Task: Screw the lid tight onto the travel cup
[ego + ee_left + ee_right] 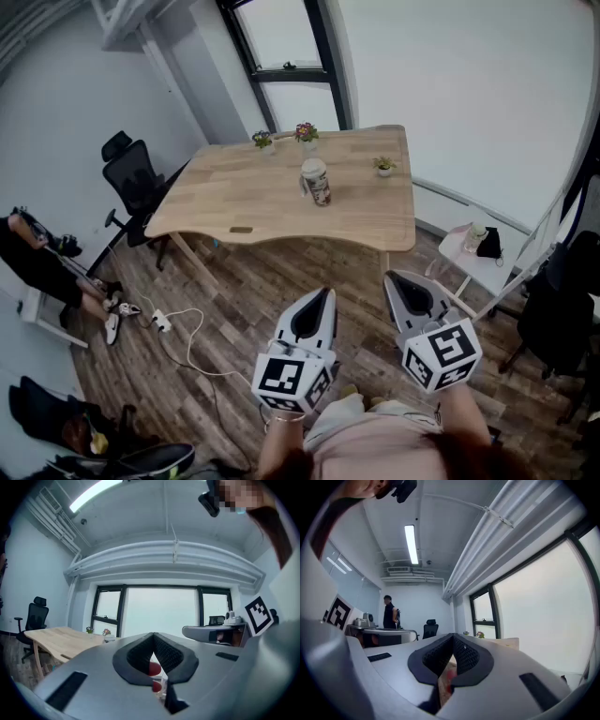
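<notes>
Well, left gripper (322, 294) and right gripper (395, 277) both pinched shut, empty, far from travel cup (316, 182): approach table (234, 197), open wide first.

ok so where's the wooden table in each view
Head view: the wooden table sits upper centre, seen from above.
Left gripper view: the wooden table is low at the left, below the window.
Right gripper view: only a strip of the wooden table shows, right of centre.
Shared landmark: the pink potted flowers at its window-side edge.
</notes>
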### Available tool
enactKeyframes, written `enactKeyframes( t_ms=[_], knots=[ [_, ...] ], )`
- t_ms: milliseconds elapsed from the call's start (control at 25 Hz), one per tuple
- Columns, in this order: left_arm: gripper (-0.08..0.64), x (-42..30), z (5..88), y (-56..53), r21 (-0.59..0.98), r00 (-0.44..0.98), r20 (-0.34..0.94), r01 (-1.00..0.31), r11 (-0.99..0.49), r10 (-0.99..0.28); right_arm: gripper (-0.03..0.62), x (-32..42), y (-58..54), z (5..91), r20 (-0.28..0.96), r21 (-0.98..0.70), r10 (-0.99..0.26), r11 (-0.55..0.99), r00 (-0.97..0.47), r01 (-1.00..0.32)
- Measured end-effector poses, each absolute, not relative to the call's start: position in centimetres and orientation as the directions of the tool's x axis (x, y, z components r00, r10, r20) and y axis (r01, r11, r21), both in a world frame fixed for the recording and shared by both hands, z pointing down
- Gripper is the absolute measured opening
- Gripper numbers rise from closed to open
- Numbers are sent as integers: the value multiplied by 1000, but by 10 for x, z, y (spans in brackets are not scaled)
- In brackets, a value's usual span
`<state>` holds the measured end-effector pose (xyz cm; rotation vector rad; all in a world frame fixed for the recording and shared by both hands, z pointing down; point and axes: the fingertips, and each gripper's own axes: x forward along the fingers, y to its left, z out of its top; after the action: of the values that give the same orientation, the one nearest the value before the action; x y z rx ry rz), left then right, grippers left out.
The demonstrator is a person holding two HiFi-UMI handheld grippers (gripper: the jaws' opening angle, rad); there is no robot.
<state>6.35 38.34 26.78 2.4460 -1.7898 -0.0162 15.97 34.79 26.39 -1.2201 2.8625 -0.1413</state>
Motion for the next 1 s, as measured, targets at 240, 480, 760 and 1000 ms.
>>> enactKeyframes(
  t_ms=[240, 480, 760, 1000],
  knots=[
    [2, 79, 268, 380, 82, 294, 59, -954, -289, -954, 0, 173, 347, 263, 6, -82, -709, 702, -705, -707],
    [2, 86, 272, 376, 82, 271, 68, -961, -266, -960, 0, 176, 341, 267, 21, -93, -687, 722, -727, -685],
    [3, 75, 279, 363, 64, 243, 85, -969, -238, -966, 0, 163, 324, 273, 23, -85, -672, 736, -740, -672],
    [2, 57, 283, 335, 65, 241, 85, -969, -236, -967, 0, 147, 297, 274, 25, -80, -672, 737, -740, -671]
  ],
)
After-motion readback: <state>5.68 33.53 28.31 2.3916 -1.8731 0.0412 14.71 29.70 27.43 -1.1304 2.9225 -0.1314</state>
